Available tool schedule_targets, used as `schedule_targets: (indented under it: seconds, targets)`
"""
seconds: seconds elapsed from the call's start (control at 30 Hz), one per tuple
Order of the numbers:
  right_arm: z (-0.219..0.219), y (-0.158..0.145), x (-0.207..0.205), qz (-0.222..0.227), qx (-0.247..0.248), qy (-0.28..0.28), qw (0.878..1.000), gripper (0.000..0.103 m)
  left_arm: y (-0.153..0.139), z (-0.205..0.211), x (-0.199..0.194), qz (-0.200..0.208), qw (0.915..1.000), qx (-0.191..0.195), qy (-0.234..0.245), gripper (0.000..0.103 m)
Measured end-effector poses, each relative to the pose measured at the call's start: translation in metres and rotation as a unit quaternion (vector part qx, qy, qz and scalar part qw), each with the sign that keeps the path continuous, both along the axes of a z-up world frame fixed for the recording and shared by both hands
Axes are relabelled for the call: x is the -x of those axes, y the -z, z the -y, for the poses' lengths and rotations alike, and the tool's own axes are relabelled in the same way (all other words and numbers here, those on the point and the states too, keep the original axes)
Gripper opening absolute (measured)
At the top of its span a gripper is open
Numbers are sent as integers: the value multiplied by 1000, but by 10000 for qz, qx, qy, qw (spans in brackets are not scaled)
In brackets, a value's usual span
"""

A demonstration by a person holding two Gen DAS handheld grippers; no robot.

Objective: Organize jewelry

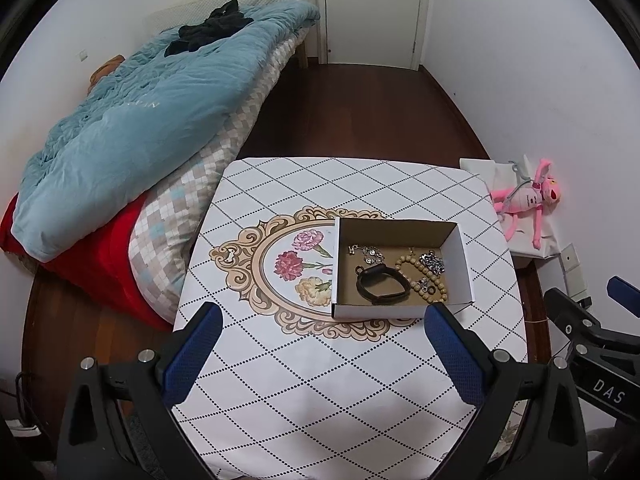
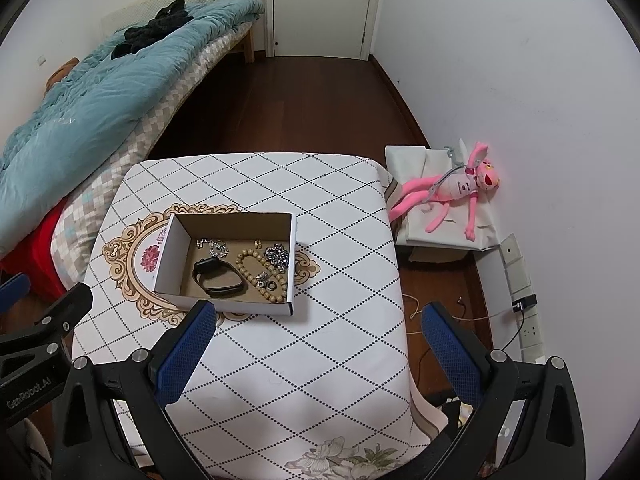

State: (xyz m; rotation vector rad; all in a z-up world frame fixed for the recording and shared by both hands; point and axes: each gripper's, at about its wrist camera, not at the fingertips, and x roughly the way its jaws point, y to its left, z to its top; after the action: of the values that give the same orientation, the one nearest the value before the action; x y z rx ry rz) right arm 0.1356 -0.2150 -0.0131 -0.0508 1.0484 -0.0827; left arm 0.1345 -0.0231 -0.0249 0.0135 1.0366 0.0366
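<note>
An open cardboard box (image 1: 380, 312) (image 2: 224, 300) stands on the patterned table. Inside it lie a black wristband (image 1: 380, 286) (image 2: 218, 276), a wooden bead bracelet (image 1: 430, 284) (image 2: 256, 272), a silver chain (image 1: 366, 252) (image 2: 212, 245) and a silver link bracelet (image 1: 434, 262) (image 2: 277, 258). My left gripper (image 1: 324, 320) is open and empty, hovering in front of the box. My right gripper (image 2: 320, 318) is open and empty, in front of the box and to its right.
The table (image 1: 320, 380) (image 2: 300, 360) has a white cloth with a dotted diamond pattern. A bed with a blue quilt (image 1: 132, 120) is to the left. A pink plush toy (image 2: 460, 192) lies on a white bag to the right. Cables and sockets (image 2: 524, 304) run along the right wall.
</note>
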Motion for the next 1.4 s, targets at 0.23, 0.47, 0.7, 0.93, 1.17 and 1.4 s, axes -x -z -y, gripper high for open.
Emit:
schedule_targets:
  seconds: [0.23,0.47,0.7,0.93,1.17,1.4]
  targets:
    - [-1,2,-1,-28,-19,-42,10000,103,0,1,1,-1,10000,-32,19,103]
    - [-2,0,-3,-32,-48,-105,9999,103,-1,-1,1,17,10000,-55,7,103]
    - [-2,-2,-3,-31,-49,-153,9999,103,-1,-2,1,12,10000,-55,2,103]
    - [-2,-2,-2,-71,-48,-219,9997,103,-3,-3,2,31,10000,-47,20,103]
    - [-2,-2,-2,-63,-58,-216,9997,103,-4,-3,3,39,10000,-47,25,103]
    - [-1,-3,-3,-64,-56,-216,9997,103,-5,-2,3,33,10000,-41,24,103]
